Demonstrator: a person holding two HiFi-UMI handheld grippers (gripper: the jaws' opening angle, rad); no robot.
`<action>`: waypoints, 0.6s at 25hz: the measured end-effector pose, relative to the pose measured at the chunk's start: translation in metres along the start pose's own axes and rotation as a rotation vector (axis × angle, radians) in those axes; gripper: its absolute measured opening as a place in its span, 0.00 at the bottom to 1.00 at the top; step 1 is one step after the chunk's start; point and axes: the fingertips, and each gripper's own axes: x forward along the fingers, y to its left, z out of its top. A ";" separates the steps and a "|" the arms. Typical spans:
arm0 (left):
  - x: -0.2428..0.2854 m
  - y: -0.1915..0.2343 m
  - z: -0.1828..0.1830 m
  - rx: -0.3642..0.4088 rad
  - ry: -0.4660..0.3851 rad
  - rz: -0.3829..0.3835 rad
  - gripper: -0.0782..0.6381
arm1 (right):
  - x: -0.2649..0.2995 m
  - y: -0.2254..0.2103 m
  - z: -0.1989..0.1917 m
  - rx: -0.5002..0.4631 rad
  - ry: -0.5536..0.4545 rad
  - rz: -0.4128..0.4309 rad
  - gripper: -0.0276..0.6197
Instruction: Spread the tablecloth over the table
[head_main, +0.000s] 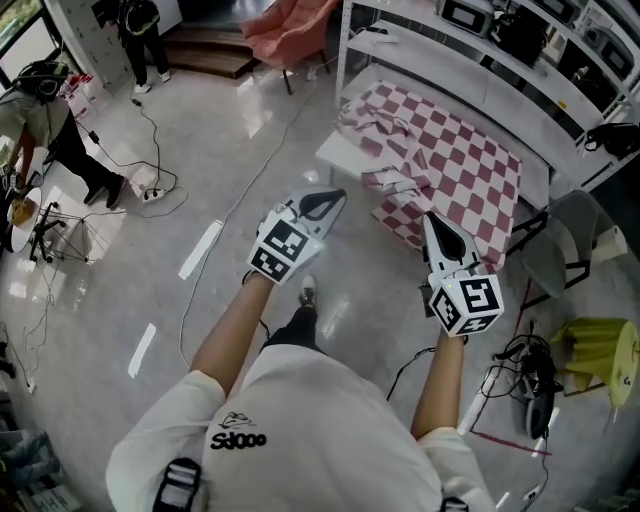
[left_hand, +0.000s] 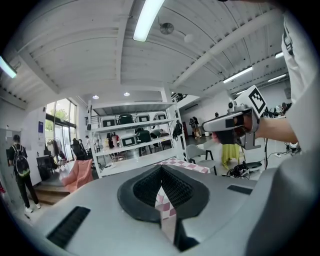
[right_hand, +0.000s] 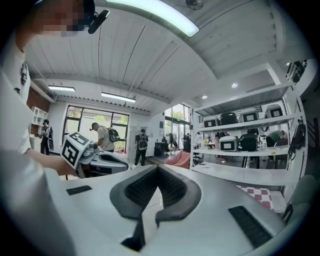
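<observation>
Head view is showing the tablecloth (head_main: 455, 165) lying rumpled on the table (head_main: 345, 152). It is covering the end of the table nearest the shelf rack (head_main: 470, 60) and leaving the opposite end bare and white. Folds are bunching along the middle of the table, and one edge is drooping over the table's front side. Judging from this, the spreading is barely under way: the cloth needs pulling out across the bare end, squaring to the table and smoothing flat.

Both tools are hovering off the table's front side. The left gripper (head_main: 338, 197) is keeping its fingers (left_hand: 145, 187) pressed fully together, and its own view is showing a strip of pink-and-white check pinched between them, so it is gripping the tablecloth. The right gripper (head_main: 431, 216) is reaching the drooping edge at the table's front. Its pads (right_hand: 172, 187) are meeting at the tips, with a pale strip showing between them. That strip is probably the cloth's plain hem, though this is less clear.
</observation>
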 end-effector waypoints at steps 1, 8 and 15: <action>0.009 0.009 -0.002 -0.003 0.000 0.001 0.15 | 0.010 -0.007 -0.001 -0.006 0.005 -0.007 0.06; 0.074 0.081 -0.003 -0.010 -0.006 -0.013 0.15 | 0.089 -0.062 0.005 0.017 0.016 -0.046 0.07; 0.130 0.153 -0.005 -0.016 0.014 -0.036 0.15 | 0.162 -0.110 0.015 0.055 0.011 -0.092 0.06</action>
